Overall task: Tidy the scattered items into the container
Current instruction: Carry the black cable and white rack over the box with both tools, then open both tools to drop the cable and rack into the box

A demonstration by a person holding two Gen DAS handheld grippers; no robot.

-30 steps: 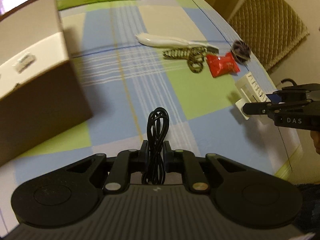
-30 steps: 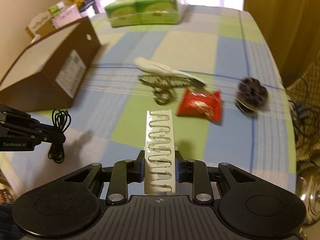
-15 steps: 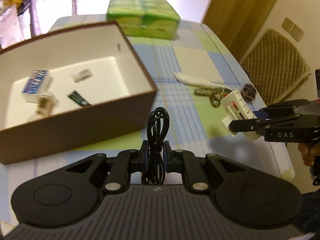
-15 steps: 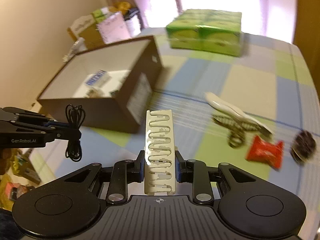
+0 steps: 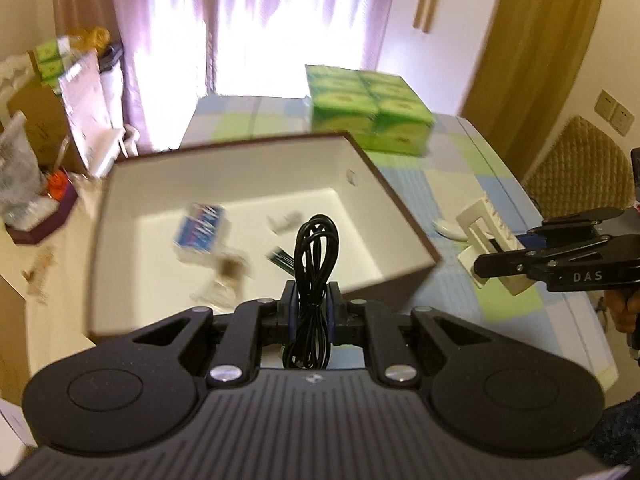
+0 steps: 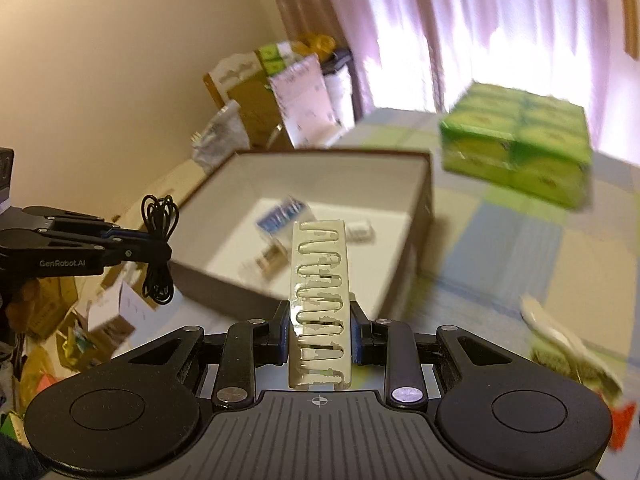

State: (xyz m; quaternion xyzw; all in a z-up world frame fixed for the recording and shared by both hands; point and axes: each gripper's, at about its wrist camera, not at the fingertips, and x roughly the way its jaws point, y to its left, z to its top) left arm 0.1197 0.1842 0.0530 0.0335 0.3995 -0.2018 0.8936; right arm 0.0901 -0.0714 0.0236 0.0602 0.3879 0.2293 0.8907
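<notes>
My left gripper point(image 5: 311, 298) is shut on a coiled black cable point(image 5: 314, 254), held just above the near wall of the brown open box point(image 5: 396, 208). Inside the box lie a blue-and-white packet point(image 5: 202, 230) and a few small items, blurred. My right gripper point(image 6: 319, 322) is shut on a cream plastic strip of clips point(image 6: 320, 280), lifted in front of the same box point(image 6: 424, 216). From the left wrist view the right gripper point(image 5: 486, 266) with the strip point(image 5: 486, 236) hangs to the right of the box. The left gripper point(image 6: 166, 250) and cable point(image 6: 160, 248) show at the left.
A green multipack point(image 5: 366, 108) stands behind the box on the checked tablecloth point(image 5: 452, 168). A white brush point(image 6: 568, 340) and a red wrapper point(image 6: 622, 420) lie at the right. Cartons and bags point(image 6: 256, 92) crowd the wall side. A quilted chair back point(image 5: 580, 168) is beyond the table's right edge.
Both grippers have risen and swung left toward the box, carrying the cable and the clip strip. The box's inside has come into full view; the loose items slid off to the right.
</notes>
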